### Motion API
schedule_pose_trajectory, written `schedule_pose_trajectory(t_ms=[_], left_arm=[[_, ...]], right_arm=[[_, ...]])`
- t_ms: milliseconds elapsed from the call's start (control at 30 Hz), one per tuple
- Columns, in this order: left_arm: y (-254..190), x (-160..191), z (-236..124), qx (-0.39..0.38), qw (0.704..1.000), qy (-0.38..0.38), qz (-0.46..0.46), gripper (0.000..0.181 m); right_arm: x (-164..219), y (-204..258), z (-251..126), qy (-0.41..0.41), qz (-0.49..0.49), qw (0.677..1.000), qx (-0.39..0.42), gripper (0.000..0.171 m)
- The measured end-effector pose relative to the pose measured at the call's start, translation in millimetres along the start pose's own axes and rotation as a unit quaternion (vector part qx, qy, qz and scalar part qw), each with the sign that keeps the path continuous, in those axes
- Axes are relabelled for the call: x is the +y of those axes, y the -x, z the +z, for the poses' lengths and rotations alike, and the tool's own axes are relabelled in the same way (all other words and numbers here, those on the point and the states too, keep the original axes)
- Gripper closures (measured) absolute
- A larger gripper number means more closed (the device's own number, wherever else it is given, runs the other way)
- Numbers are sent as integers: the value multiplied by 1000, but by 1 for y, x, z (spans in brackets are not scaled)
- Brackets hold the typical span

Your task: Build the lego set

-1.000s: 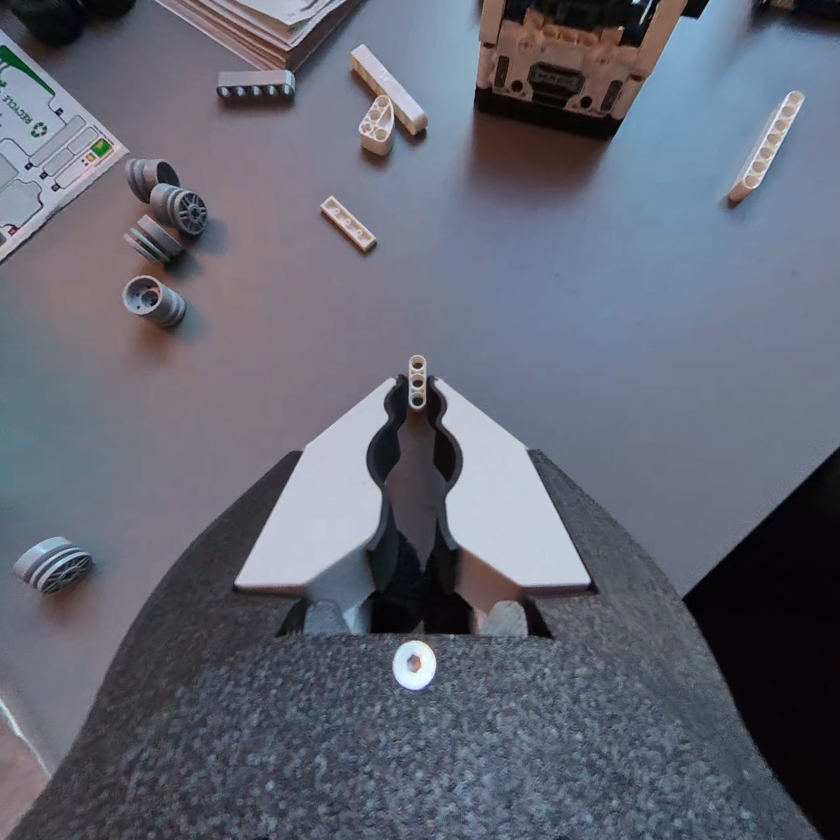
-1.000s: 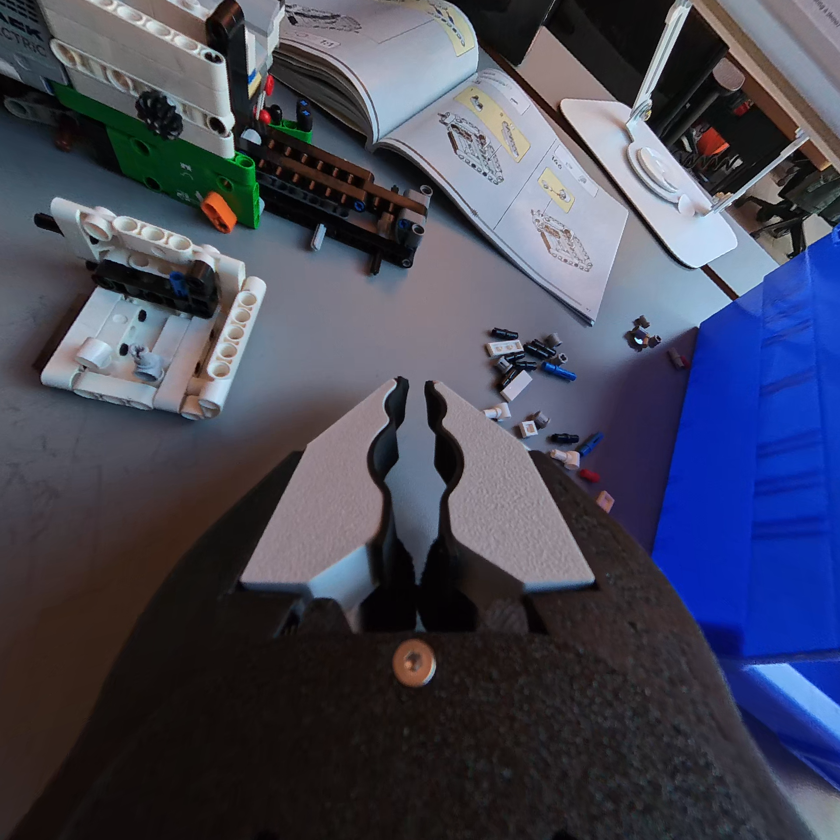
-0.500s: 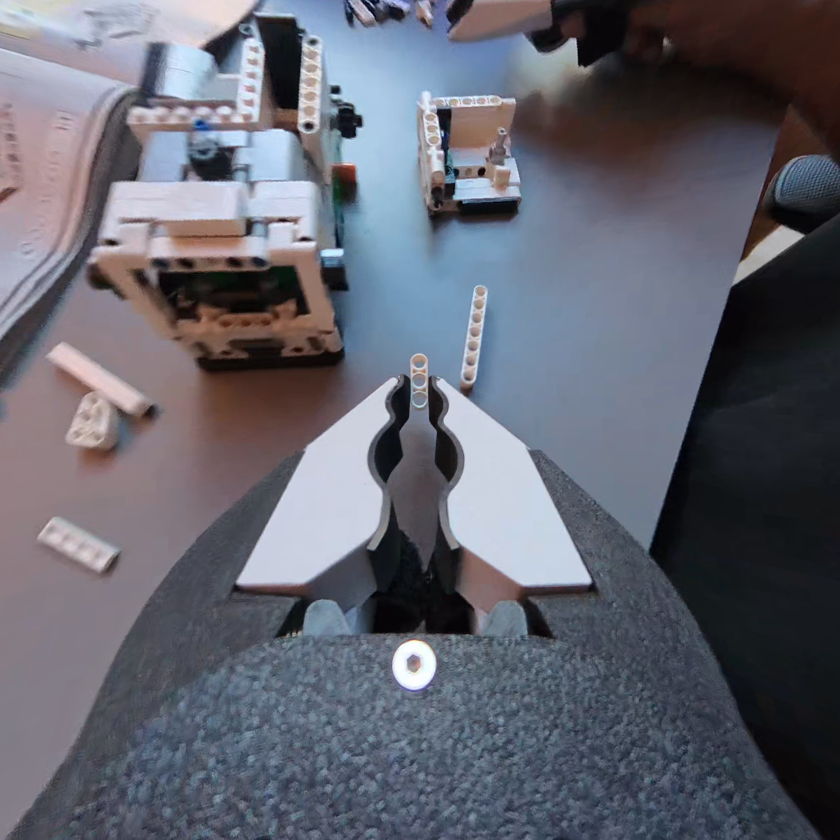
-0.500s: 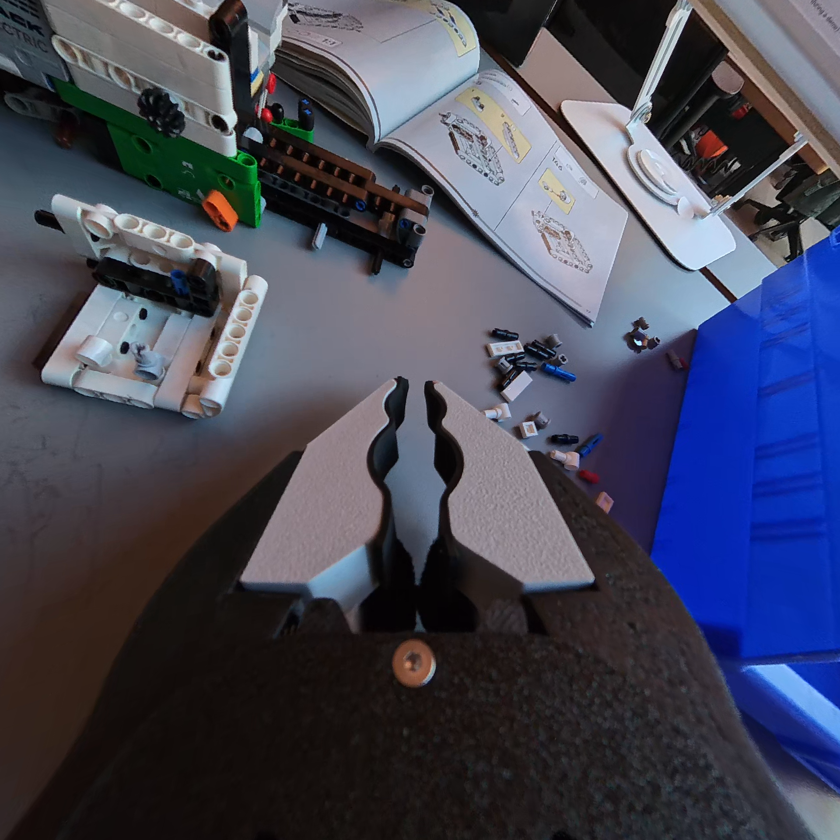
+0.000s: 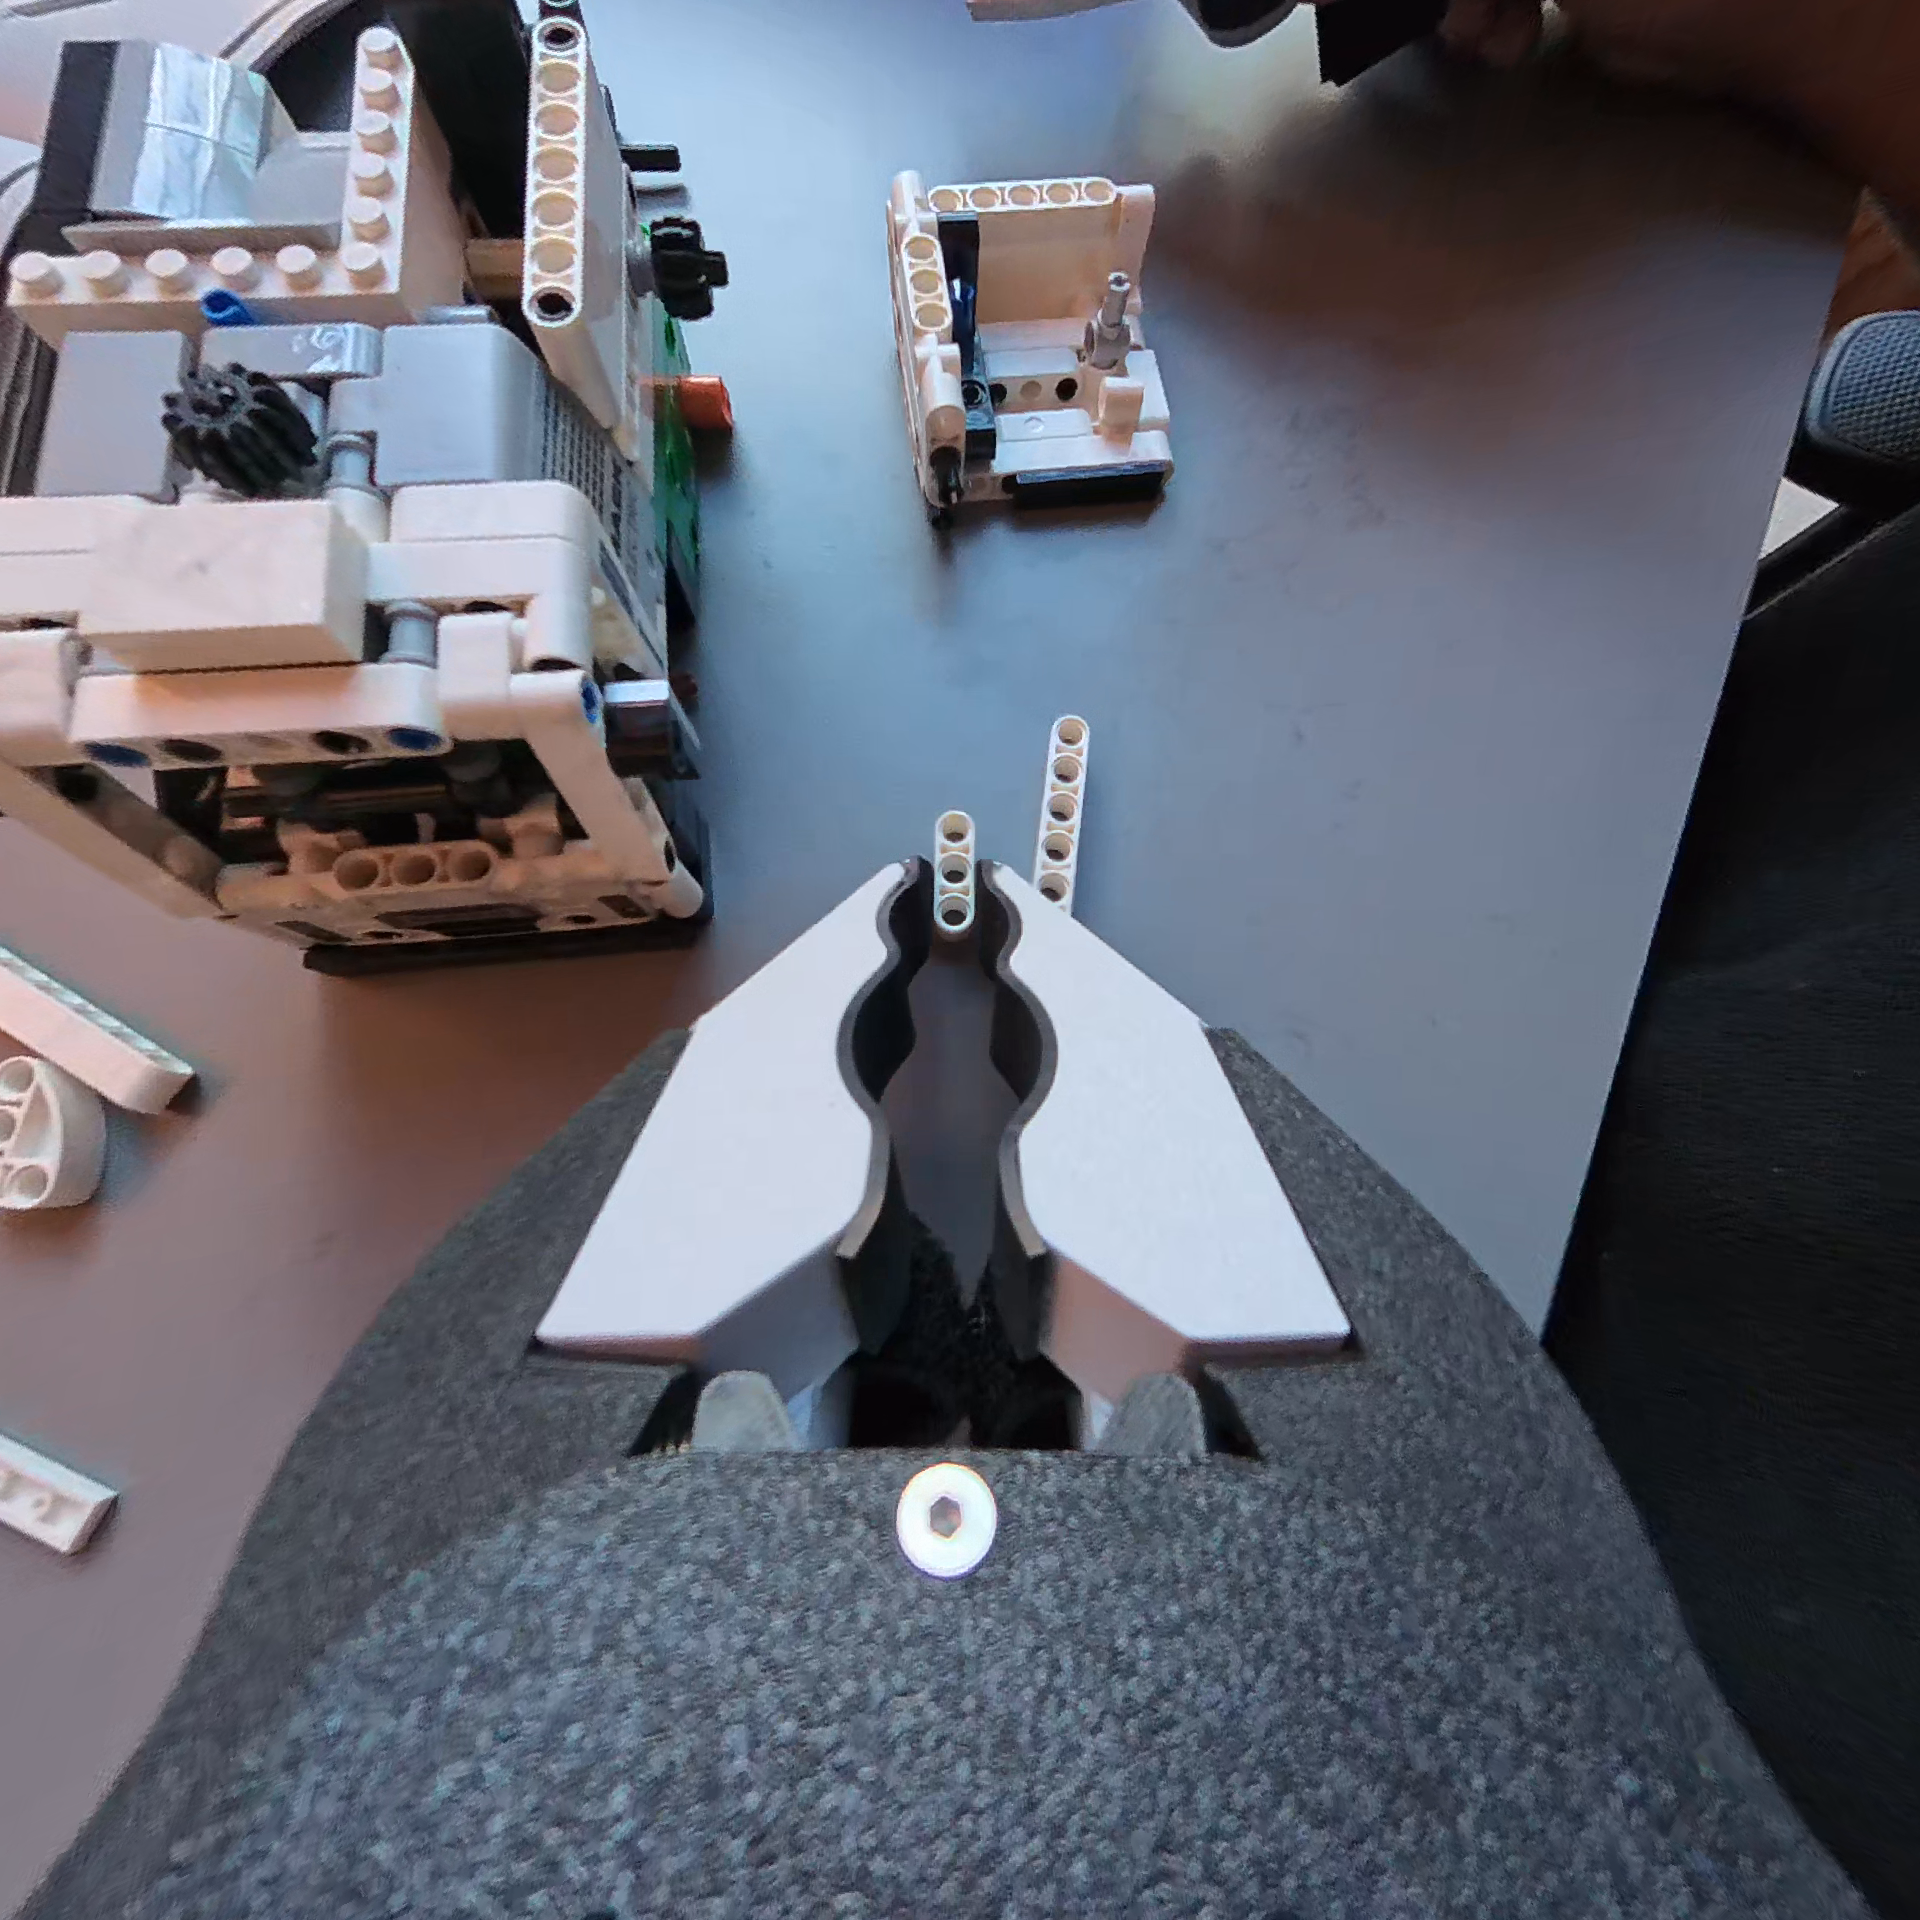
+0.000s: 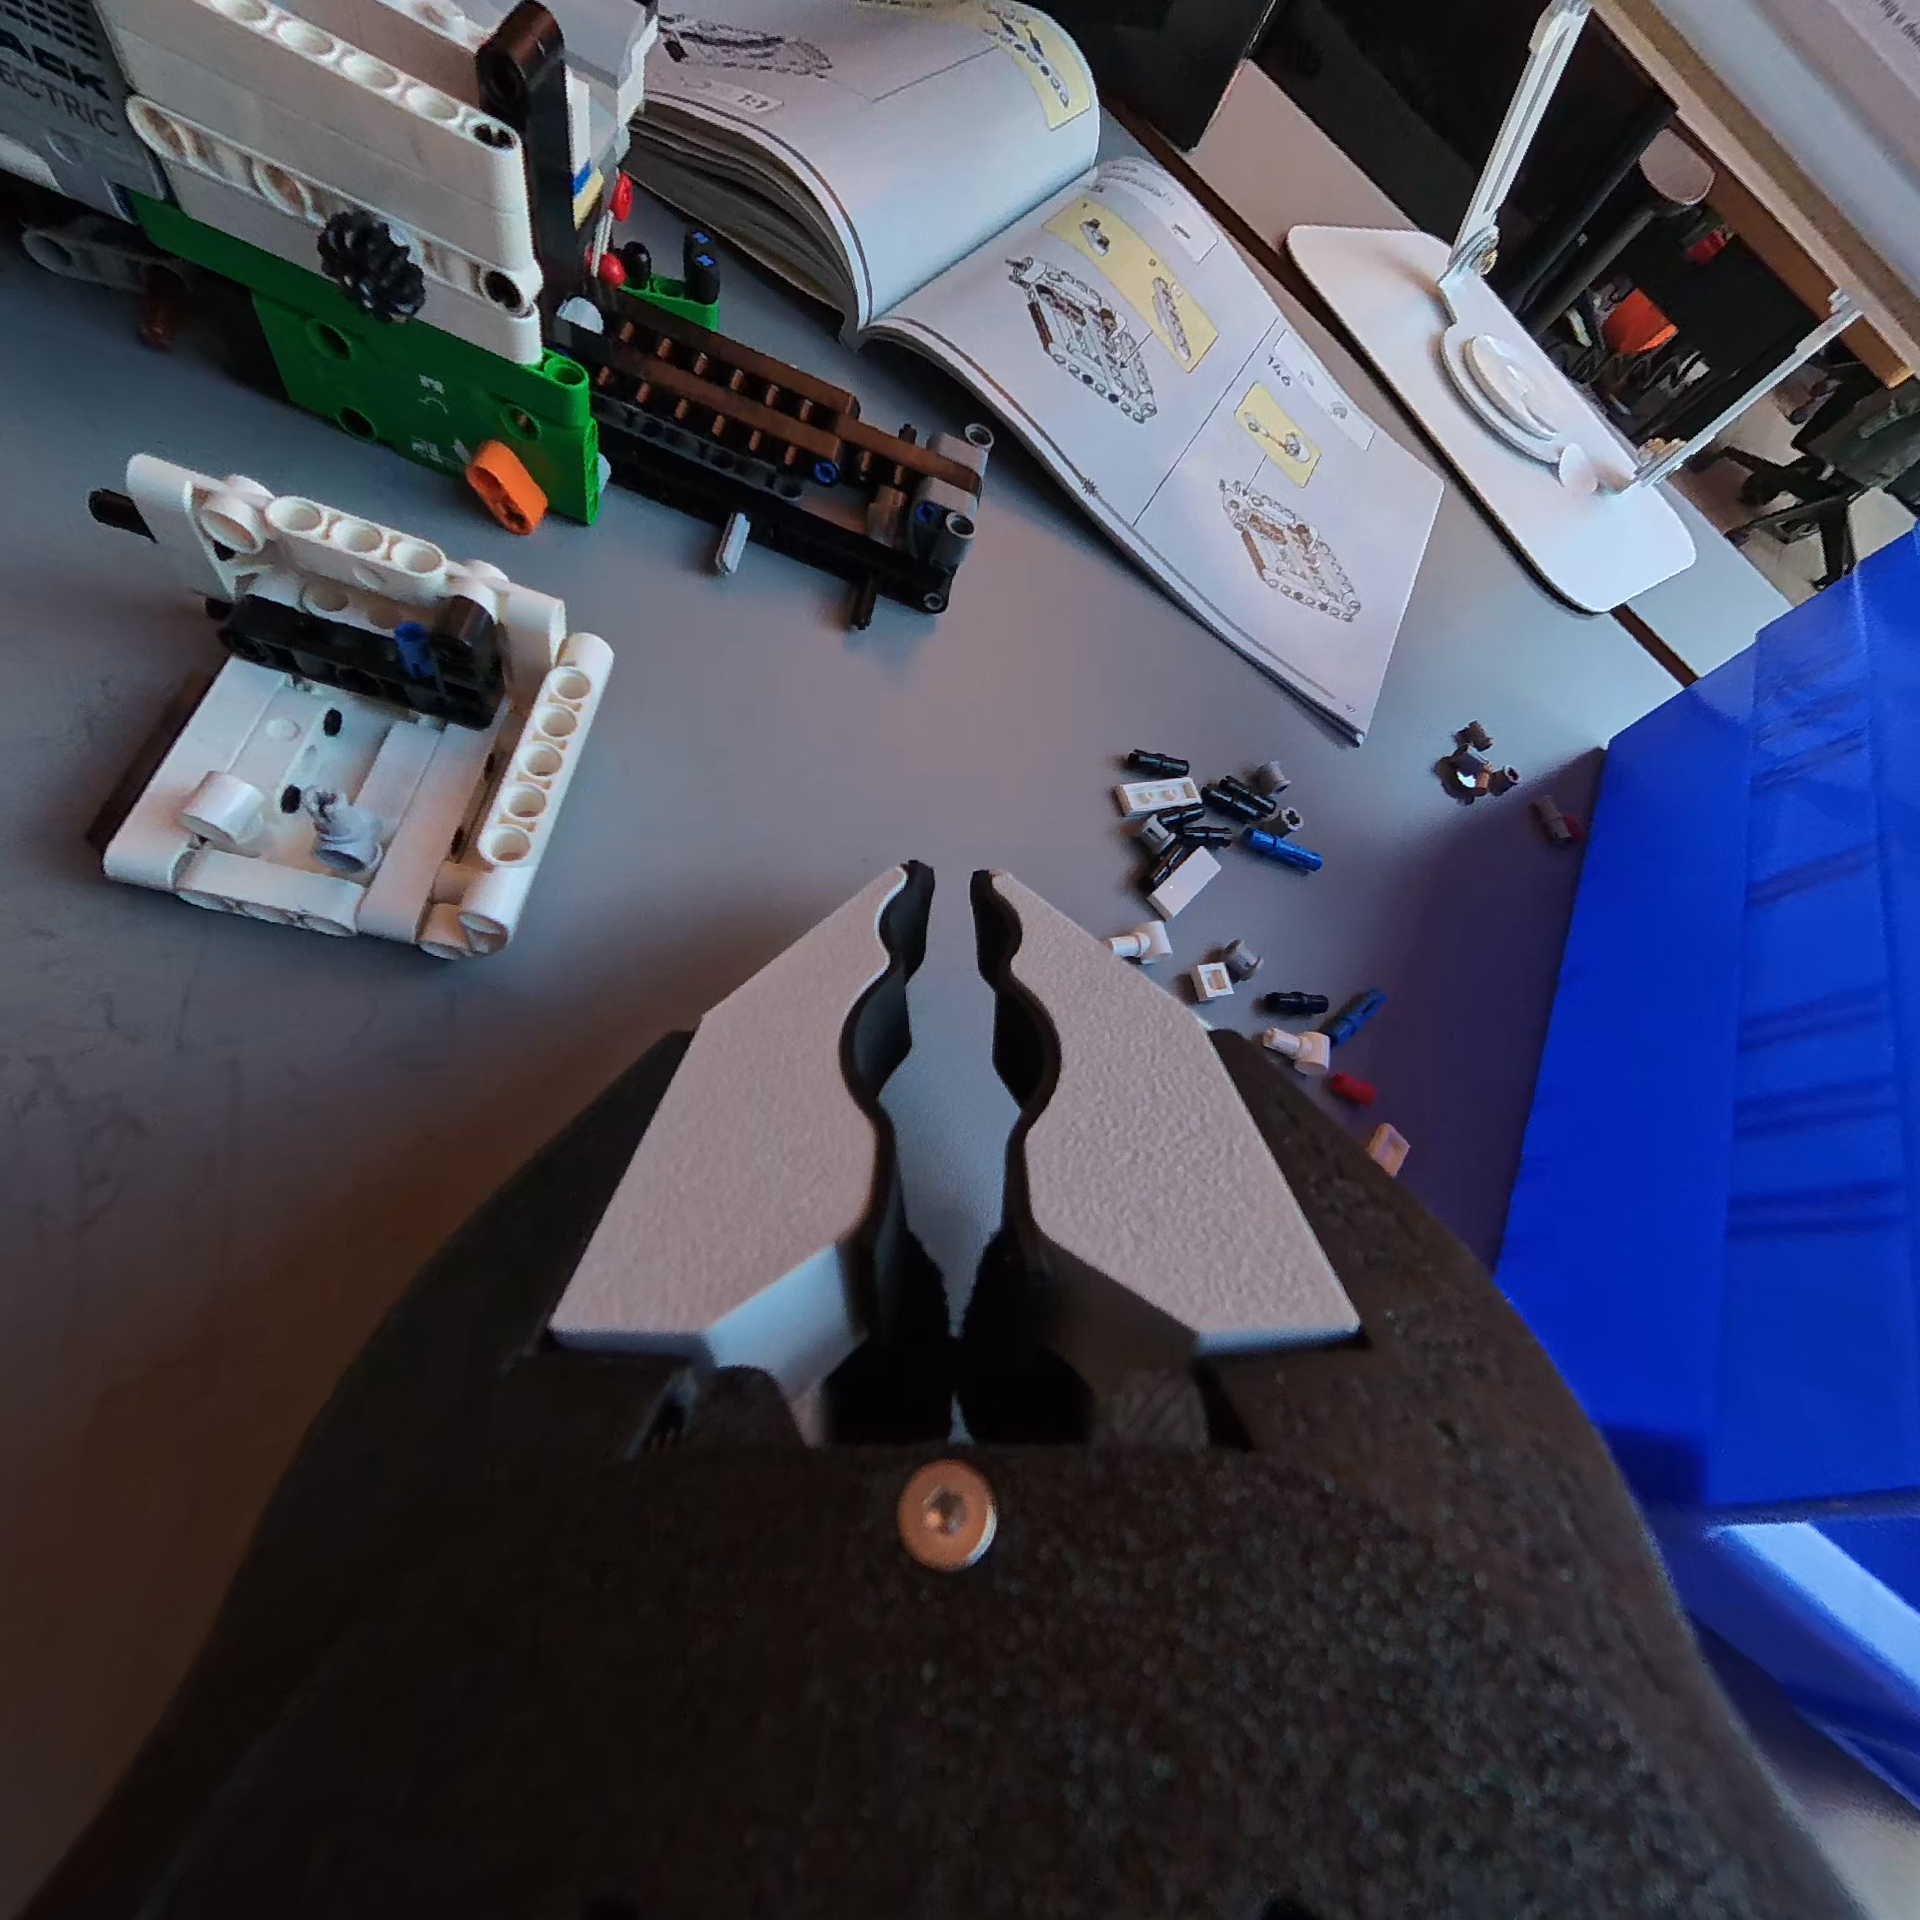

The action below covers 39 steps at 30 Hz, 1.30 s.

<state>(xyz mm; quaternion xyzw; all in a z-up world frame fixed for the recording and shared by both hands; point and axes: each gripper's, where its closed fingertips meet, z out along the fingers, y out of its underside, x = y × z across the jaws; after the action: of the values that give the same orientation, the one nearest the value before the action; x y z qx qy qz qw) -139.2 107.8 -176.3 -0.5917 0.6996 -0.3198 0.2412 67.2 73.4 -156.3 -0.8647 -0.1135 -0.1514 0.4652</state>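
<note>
My left gripper (image 5: pixel 953 878) is shut on a short white three-hole beam (image 5: pixel 954 868) and holds it above the dark table. A longer white beam (image 5: pixel 1062 810) lies just beyond it. The large white and grey vehicle build (image 5: pixel 332 582) stands to the left; it also shows in the right wrist view (image 6: pixel 343 239). A small white sub-assembly (image 5: pixel 1023 353) lies farther ahead, also in the right wrist view (image 6: pixel 353 717). My right gripper (image 6: pixel 952 883) is empty above bare table, its tips a narrow gap apart.
An open instruction booklet (image 6: pixel 1122 343) lies ahead of the right gripper. Several small loose pins and plates (image 6: pixel 1216 831) are scattered to its right. A blue bin (image 6: pixel 1766 1039) borders the right. Loose white pieces (image 5: pixel 52 1132) lie left. A dark chair (image 5: pixel 1787 1039) is past the table edge. The tips of one gripper are about 20 centimetres away from the tips of the other.
My left gripper has swung right with the short beam and moved closer to the vehicle build and the sub-assembly. The right gripper has hardly moved.
</note>
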Motion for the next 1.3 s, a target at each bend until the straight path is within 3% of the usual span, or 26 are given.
schedule_pose_trajectory(t_ms=[233,500,700,933,1133,1300], left_arm=[[4,-5,-4,-15,1000,-24,4,166],[12,-23,-40,5,994,-96,-48,162],[26,-15,-47,-19,992,-106,-69,161],[26,-14,-43,-31,992,-107,-54,161],[37,0,-46,-79,991,-102,-37,162],[37,7,-54,-84,990,-106,-35,162]], right_arm=[[0,0,0,1,3,1000,-1,163],[1,-1,1,1,4,1000,-2,163],[0,-8,0,-4,24,1000,11,163],[12,-55,-1,33,103,989,97,166],[14,-86,40,89,254,962,47,141],[17,-86,57,114,280,953,31,136]])
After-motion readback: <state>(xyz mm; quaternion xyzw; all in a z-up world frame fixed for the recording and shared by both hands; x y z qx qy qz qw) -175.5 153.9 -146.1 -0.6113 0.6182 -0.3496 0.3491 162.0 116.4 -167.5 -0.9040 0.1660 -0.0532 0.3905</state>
